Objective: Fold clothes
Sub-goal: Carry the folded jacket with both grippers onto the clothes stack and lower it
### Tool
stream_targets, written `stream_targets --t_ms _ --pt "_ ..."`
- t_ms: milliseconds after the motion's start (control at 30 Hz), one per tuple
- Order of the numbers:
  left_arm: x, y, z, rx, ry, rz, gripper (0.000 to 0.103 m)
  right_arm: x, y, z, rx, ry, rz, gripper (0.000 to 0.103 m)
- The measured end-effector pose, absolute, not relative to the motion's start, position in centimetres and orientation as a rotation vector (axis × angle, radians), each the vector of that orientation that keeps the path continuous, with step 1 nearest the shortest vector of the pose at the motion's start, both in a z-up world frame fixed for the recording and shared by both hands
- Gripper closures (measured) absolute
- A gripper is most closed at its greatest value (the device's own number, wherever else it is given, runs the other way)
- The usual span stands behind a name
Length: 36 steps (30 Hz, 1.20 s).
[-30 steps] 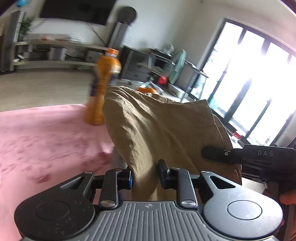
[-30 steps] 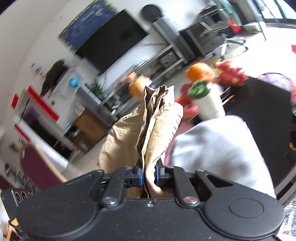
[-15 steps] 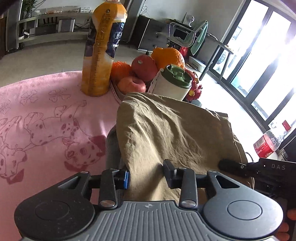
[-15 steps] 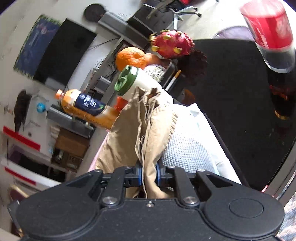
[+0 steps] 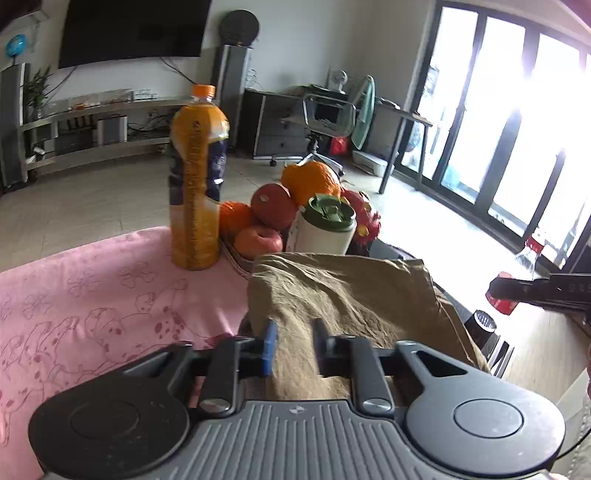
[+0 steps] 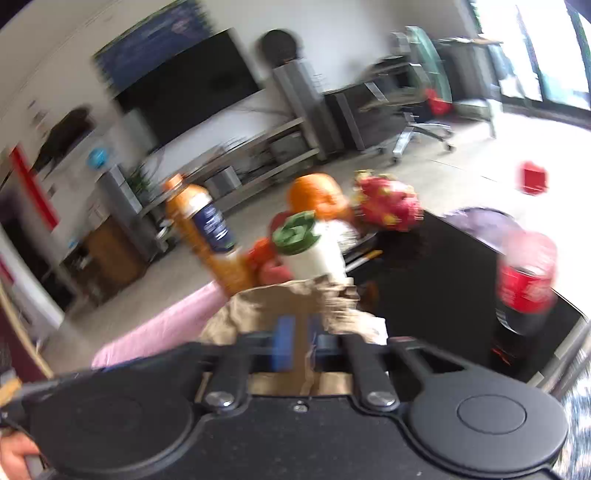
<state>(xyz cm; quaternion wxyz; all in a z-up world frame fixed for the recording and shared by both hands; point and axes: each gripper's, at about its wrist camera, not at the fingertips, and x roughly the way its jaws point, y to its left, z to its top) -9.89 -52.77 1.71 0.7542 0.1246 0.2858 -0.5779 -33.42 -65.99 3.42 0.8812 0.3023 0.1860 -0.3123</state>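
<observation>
Juice bottle [image 5: 197,181] label unreadable, red-labelled bottle [image 6: 526,273] blurred

Home living room: wall television [image 5: 133,31], speaker tower [image 5: 232,88], fruit [image 5: 275,206].

— Can you read anything on the orange drink bottle [image 5: 197,181]?

— No. Its dark blue label [image 5: 216,162] carries pale print, too small and smeared to make out in either view.

— The red label on the cola bottle [image 6: 526,280]?

— White script is there, but motion blur leaves it illegible.

— And the green-lidded cup [image 5: 327,229]?

— No lettering shows on it. Nothing here can be read.
</observation>
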Motion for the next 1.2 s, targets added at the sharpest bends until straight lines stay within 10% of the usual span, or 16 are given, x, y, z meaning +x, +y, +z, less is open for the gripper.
stream_targets --t_ms 433,833,1200 --pt "-9.9 -62.0 -4.6 0.356 0.690 -1.227 0.102 -25.8 -73.3 -7.8 0.684 0.465 -0.766 0.103" --pt "-13.3 -53.2 -1.0 0.432 0.629 -1.293 0.095 -33.1 -66.8 -2.5 0.795 0.287 -0.666 0.096" --pt "-14.1 -54.7 -2.7 0.539 0.727 -1.178 0.096 -30.7 -63.9 -4.2 0.711 0.621 -0.773 0.103"
